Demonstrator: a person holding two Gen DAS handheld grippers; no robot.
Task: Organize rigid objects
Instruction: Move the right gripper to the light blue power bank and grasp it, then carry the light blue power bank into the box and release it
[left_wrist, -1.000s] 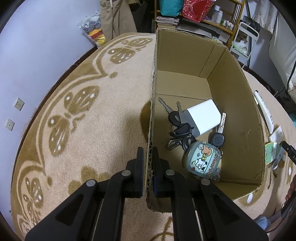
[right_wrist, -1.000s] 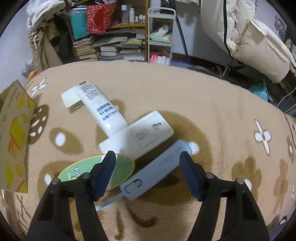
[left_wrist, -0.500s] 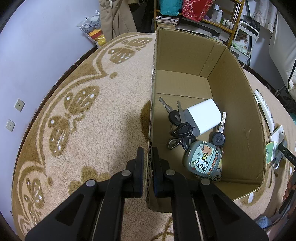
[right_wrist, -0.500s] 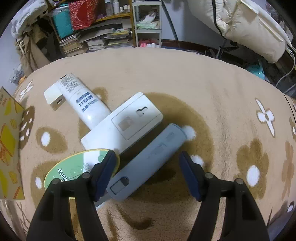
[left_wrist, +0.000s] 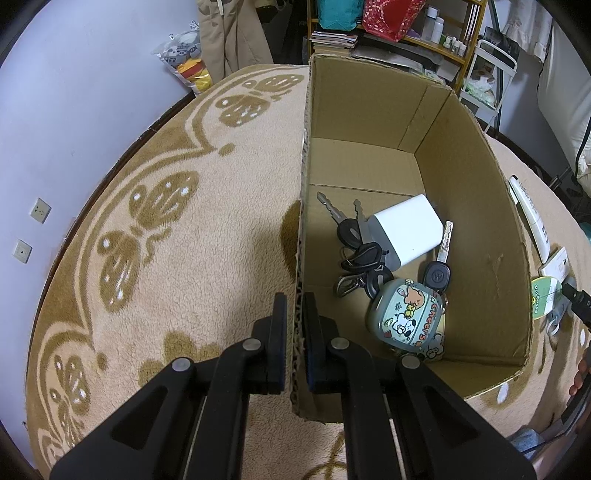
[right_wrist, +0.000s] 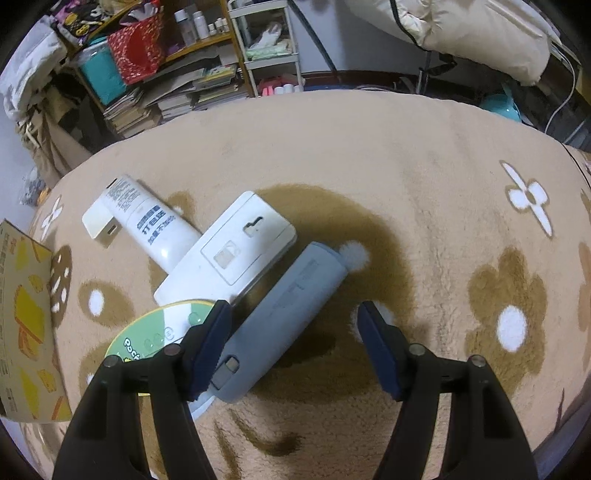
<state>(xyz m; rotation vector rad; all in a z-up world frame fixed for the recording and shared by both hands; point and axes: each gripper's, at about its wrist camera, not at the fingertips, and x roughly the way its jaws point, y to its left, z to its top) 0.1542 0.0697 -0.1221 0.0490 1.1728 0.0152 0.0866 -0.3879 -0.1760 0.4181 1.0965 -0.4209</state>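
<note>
Clamped on the near left wall of the box, my left claw pins the cardboard between its two narrow jaws and steadies it on the rug. My right claw stands wide, holding nothing, poised over the grey case, which lies slantwise between its fingers; the left finger sits just beside the case, the right finger well clear of it.

Part of the sorting looks done. On the box floor, toward the near right corner, I count a bunch of keys, a white block resting partly on them, and a cartoon-printed case nearest me.

Work is left outside the box. On the rug past its right wall lie the grey case, a white plate touching it, a white tube half under the plate's far end, a small cream block against the tube, and a green-rimmed disc tucked under the plate's near end and partly hidden by my left finger.

By my reading, the job is under halfway: three items in, five out. The grey case seems next in line, though I have not yet closed on it.
</note>
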